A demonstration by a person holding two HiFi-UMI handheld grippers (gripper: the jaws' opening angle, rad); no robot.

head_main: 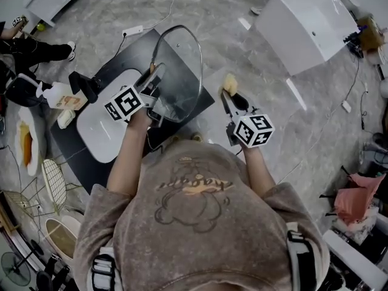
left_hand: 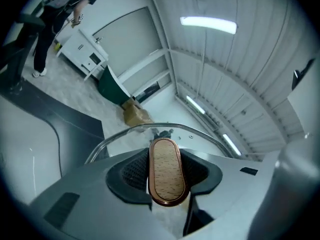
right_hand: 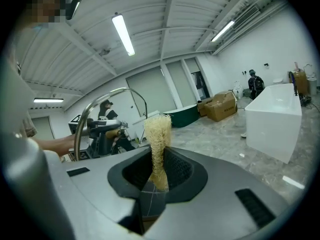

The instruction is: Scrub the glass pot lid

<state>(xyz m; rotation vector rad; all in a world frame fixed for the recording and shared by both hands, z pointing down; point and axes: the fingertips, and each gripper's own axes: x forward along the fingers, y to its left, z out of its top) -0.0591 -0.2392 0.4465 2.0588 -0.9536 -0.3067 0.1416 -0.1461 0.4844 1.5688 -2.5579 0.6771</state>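
Jaws of my left gripper clamp the wooden, copper-rimmed knob of the glass pot lid, which is held tilted over a black mat. My right gripper pinches a loofah scrubber at about 3 o'clock from the lid, apart from the glass. A white tray, perhaps a basin, lies at 7 o'clock from the lid.
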